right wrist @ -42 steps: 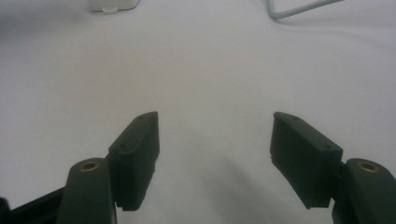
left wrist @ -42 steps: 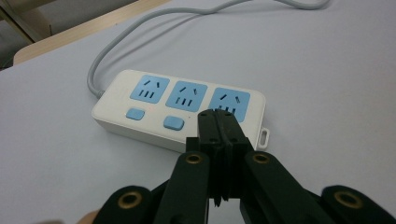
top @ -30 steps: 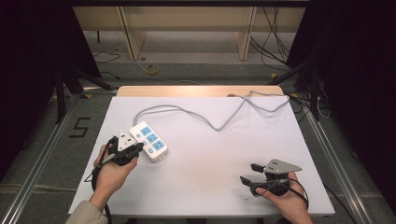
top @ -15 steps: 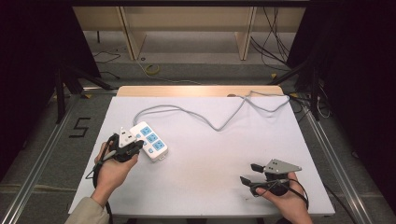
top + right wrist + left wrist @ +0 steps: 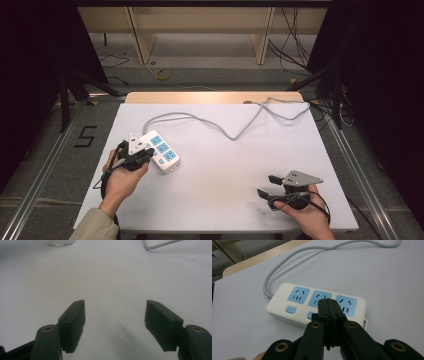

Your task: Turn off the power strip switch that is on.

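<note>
A white power strip (image 5: 163, 152) with three blue sockets and blue switches lies at the table's left. Its grey cable (image 5: 235, 132) snakes to the far right edge. My left gripper (image 5: 149, 153) is shut with nothing between its jaws. In the left gripper view its tips (image 5: 327, 301) sit over the near edge of the middle socket of the strip (image 5: 299, 298); whether they touch it I cannot tell. My right gripper (image 5: 267, 185) rests near the front right, open and holding nothing. Bare white table shows between its jaws in the right gripper view (image 5: 115, 308).
The white table (image 5: 225, 165) has a wooden strip (image 5: 200, 97) along its far edge. The strip's end (image 5: 61, 242) and a bend of cable (image 5: 160, 245) show far off in the right gripper view. Metal rails flank the table, and a "5" (image 5: 86, 136) marks the floor at left.
My left hand has edged the shut gripper slightly forward, closer over the power strip. The right hand and the strip have not moved.
</note>
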A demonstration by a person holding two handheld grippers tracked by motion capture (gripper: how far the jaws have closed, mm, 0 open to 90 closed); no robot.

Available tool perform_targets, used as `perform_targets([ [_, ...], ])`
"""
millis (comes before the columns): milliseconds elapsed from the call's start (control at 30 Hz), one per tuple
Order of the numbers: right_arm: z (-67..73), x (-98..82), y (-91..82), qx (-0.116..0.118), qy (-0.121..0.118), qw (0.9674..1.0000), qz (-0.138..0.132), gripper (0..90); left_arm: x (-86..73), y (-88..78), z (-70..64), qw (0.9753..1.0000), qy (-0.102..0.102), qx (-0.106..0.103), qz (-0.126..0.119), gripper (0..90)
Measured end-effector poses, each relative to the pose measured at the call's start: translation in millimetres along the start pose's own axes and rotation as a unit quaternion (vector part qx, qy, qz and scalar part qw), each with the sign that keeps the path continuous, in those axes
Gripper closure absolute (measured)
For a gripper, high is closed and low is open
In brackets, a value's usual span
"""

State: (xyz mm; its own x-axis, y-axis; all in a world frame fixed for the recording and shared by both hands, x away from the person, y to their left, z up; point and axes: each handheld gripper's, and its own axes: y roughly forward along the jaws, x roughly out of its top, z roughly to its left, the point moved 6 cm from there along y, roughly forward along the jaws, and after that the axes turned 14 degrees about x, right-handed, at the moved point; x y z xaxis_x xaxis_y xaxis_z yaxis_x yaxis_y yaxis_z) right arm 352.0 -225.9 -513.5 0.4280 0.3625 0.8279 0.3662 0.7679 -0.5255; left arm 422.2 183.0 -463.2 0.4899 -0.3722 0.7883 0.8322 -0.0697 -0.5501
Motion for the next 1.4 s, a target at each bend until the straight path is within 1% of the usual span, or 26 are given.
perform_targets([
  [400,0.1,0.0,0.3,0.0,0.001,1.0,0.0,33.8,4.3,5.5,-0.5,1.0,0.002,-0.001,0.001,89.5],
  [467,0.0,0.0,0.3,0.0,0.001,1.0,0.0,33.8,5.2,6.4,-0.8,1.0,0.0,-0.001,0.002,89.5],
  [600,0.1,0.0,0.4,0.001,0.001,1.0,0.0,33.8,7.1,8.7,-0.6,1.0,0.003,-0.001,0.002,89.5],
  [633,0.1,0.0,0.3,0.0,0.001,1.0,0.0,33.8,7.8,9.5,-0.7,1.0,0.0,-0.002,0.002,89.5],
  [1267,0.2,0.0,0.4,0.001,-0.001,1.0,0.0,33.8,11.7,18.3,2.4,0.9999,-0.003,0.005,0.01,89.5],
  [1400,0.2,0.0,0.4,0.001,-0.001,1.0,0.0,33.8,12.0,19.9,3.3,0.9999,-0.001,0.006,0.011,89.5],
])
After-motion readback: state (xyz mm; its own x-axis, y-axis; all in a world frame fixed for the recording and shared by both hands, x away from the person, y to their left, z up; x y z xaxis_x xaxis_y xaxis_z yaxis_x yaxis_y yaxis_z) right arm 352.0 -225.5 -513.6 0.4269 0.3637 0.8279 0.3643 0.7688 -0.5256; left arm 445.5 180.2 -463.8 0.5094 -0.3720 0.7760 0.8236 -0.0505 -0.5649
